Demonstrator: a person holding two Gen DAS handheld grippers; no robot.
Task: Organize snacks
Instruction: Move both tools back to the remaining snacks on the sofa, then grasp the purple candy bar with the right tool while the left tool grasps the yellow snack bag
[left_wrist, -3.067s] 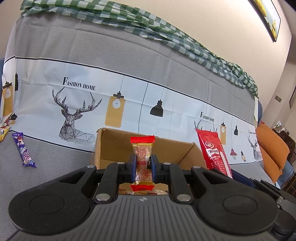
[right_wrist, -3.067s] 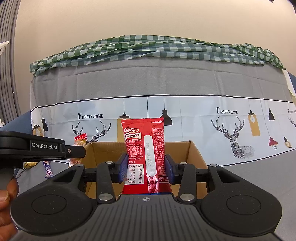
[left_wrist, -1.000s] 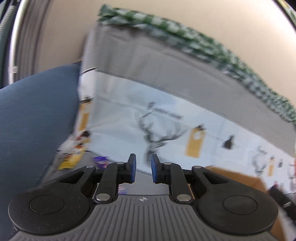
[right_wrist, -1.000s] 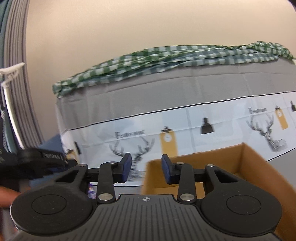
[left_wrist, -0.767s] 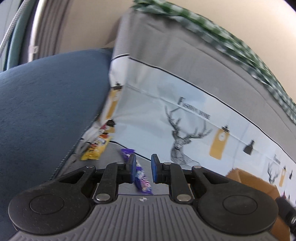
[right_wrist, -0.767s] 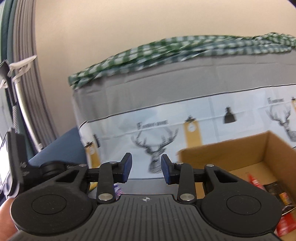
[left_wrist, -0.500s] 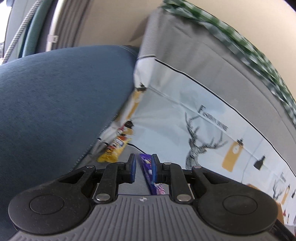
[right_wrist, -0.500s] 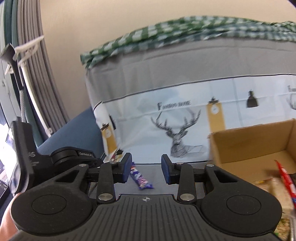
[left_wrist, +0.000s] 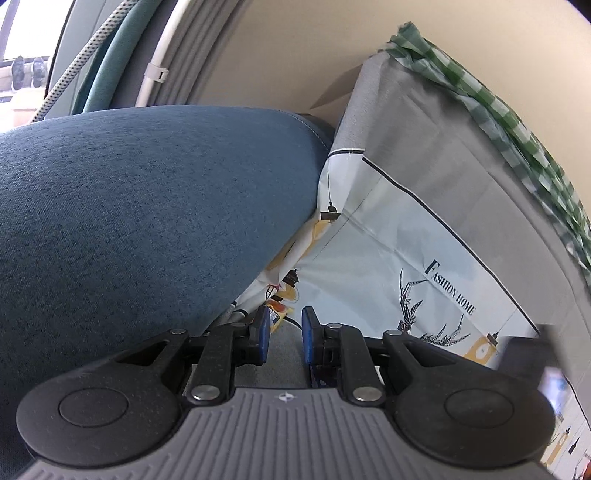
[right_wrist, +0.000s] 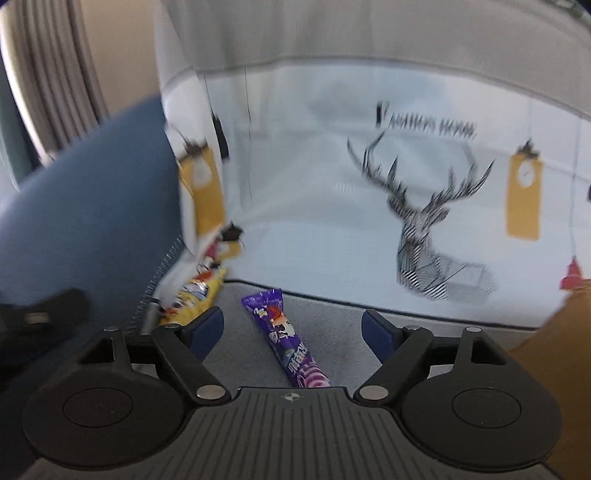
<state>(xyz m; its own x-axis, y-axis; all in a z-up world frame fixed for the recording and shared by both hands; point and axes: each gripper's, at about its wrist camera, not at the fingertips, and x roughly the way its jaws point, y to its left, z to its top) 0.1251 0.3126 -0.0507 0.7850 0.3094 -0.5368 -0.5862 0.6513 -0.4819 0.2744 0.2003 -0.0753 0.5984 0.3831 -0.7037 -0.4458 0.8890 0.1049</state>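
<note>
A purple snack stick (right_wrist: 286, 339) lies on the grey sofa seat (right_wrist: 343, 325). My right gripper (right_wrist: 293, 332) is wide open and empty, its fingers on either side of the stick. A yellow snack packet (right_wrist: 194, 295) lies to the left in the seat corner; it also shows in the left wrist view (left_wrist: 282, 299). My left gripper (left_wrist: 283, 334) is empty with its pads a narrow gap apart, pointed at that corner. A sliver of the purple stick (left_wrist: 321, 373) shows under its right finger.
A blue sofa armrest (left_wrist: 129, 221) fills the left. A deer-print cover (right_wrist: 424, 206) drapes the backrest. The cardboard box corner (right_wrist: 554, 369) is at the right edge. The left gripper's body (right_wrist: 37, 317) shows blurred at the left.
Both grippers dropped their snacks in the box and swung left. The right gripper has opened wide and come down over the purple stick. The left has moved toward the sofa corner.
</note>
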